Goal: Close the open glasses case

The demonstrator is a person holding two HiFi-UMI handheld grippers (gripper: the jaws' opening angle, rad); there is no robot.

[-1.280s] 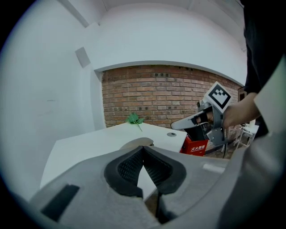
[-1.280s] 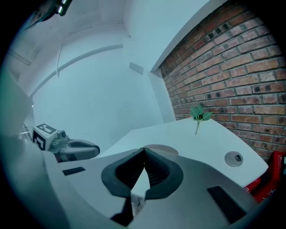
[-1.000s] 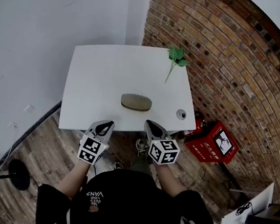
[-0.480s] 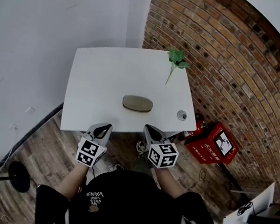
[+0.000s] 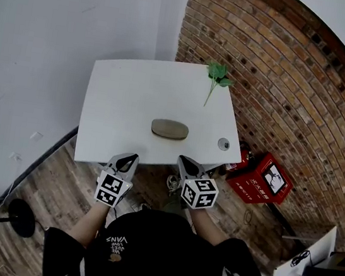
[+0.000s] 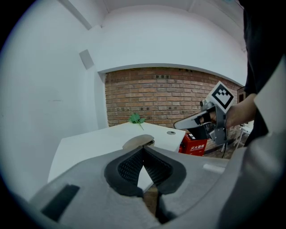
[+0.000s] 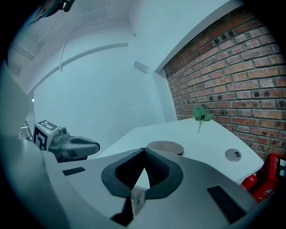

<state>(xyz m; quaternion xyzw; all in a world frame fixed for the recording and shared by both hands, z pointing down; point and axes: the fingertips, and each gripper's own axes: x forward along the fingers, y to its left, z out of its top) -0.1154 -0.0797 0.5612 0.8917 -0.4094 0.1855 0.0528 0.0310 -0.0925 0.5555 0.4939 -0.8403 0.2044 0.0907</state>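
Note:
An olive-brown glasses case (image 5: 169,128) lies on the white table (image 5: 121,95), near the middle of its front half, with its lid down. It also shows past the jaws as the case (image 6: 137,141) in the left gripper view and the case (image 7: 165,147) in the right gripper view. My left gripper (image 5: 133,158) is shut and empty, held off the table's front edge, left of the case. My right gripper (image 5: 183,161) is shut and empty too, just off the same edge, right of the case. Neither touches the case.
A green leafy sprig (image 5: 216,76) lies at the table's far right corner. A round cable grommet (image 5: 223,144) sits in the table's front right. A red box (image 5: 258,178) stands on the wooden floor by the brick wall (image 5: 282,79). A white wall is on the left.
Both grippers stay shut just off the table's front edge. The view has shifted slightly; the case has not moved on the table.

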